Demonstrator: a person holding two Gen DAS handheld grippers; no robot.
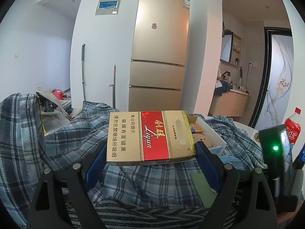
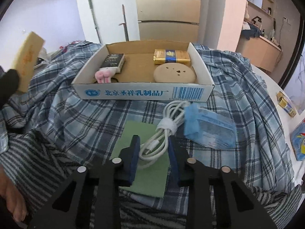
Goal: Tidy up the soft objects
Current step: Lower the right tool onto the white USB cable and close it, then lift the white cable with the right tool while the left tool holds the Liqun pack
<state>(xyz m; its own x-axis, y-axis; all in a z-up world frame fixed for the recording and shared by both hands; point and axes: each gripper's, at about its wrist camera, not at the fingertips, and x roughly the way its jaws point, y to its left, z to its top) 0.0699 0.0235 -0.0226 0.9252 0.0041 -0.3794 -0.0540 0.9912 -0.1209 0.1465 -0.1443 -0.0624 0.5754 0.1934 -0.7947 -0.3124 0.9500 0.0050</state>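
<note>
Left wrist: left gripper (image 1: 150, 150) level, clasping carton (image 1: 150, 137).

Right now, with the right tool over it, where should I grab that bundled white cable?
Grip the white cable just below its white strap, where the strands are bunched tightest, coming straight down from above. The right tool already has a finger on each side of the loops there, above the green sheet.

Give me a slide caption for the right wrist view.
Right gripper straddles a coiled white cable on plaid cloth, before the cardboard tray.
</note>
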